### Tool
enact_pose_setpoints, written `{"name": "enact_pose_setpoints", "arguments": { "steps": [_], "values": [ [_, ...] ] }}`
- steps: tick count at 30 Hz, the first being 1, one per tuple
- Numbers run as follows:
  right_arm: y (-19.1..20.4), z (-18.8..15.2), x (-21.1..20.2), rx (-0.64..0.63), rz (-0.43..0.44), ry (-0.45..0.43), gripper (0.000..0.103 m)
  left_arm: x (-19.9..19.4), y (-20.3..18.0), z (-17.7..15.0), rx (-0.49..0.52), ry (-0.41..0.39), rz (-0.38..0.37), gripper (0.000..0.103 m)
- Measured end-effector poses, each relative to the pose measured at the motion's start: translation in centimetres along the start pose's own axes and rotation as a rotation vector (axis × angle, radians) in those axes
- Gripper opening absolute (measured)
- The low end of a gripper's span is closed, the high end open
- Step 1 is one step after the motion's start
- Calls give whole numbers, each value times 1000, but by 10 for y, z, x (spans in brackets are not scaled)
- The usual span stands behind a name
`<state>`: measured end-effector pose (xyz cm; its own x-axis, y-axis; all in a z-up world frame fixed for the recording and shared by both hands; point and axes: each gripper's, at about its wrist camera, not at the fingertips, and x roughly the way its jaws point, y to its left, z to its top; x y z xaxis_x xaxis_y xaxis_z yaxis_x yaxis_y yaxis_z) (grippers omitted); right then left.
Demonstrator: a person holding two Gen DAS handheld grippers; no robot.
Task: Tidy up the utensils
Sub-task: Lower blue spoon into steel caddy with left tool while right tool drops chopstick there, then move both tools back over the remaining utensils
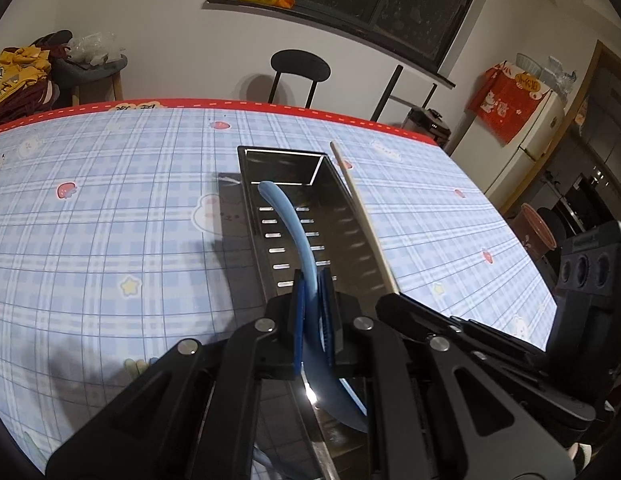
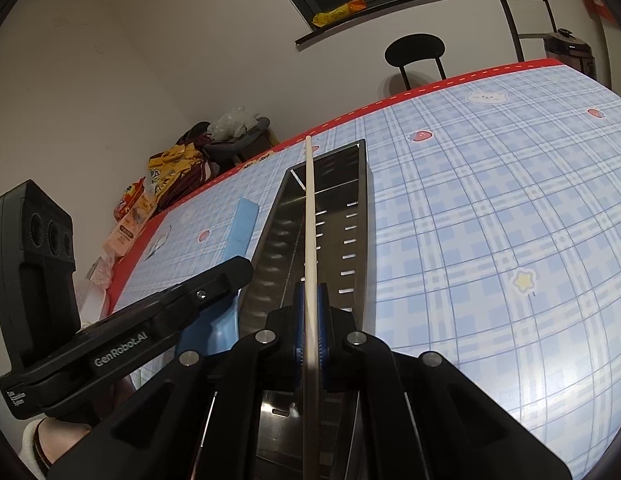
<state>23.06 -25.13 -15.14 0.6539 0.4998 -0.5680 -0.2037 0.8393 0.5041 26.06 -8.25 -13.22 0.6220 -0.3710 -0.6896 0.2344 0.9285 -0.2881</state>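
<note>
Two tongs work over one steel tray on the bench. From the left wrist, the left tongs (image 1: 312, 312) grip a blue spoon (image 1: 288, 224) between their blue pads, its handle reaching forward over the slotted metal tray (image 1: 350, 216), which lies lengthwise toward the far red edge of the bench (image 1: 110, 208). A pale chopstick (image 1: 362, 216) slants along the tray's right rim. From the right wrist, the right tongs (image 2: 310, 320) clamp that chopstick, which points straight ahead above the tray's open interior. The spoon shows beside the tray's left wall.
</note>
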Motion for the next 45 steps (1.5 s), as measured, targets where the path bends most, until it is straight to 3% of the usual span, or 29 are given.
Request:
{"name": "enact_pose_setpoints", "arguments": {
  "steps": [14, 16, 24, 30, 31, 34, 45],
  "values": [
    [-1, 3, -5, 3, -10, -24, 10, -10, 4, 3, -4, 17, 7, 15],
    [-1, 4, -8, 0, -18, -38, 15, -19, 7, 5, -5, 1, 13, 19],
    [4, 4, -23, -37, -60, -97, 65, -60, 17, 6, 10, -67, 52, 42],
    [16, 1, -28, -98, -105, -124, 91, -83, 23, 0, 29, -93, 93, 62],
    [18, 1, -28, -109, -111, -126, 92, -85, 24, -1, 29, -95, 98, 64],
    [25, -3, -29, -142, -133, -128, 97, -96, 28, -6, 27, -113, 123, 93],
    [47, -16, -28, -248, -137, -126, 97, -142, 56, -44, -15, -137, 206, 97]
  ]
}}
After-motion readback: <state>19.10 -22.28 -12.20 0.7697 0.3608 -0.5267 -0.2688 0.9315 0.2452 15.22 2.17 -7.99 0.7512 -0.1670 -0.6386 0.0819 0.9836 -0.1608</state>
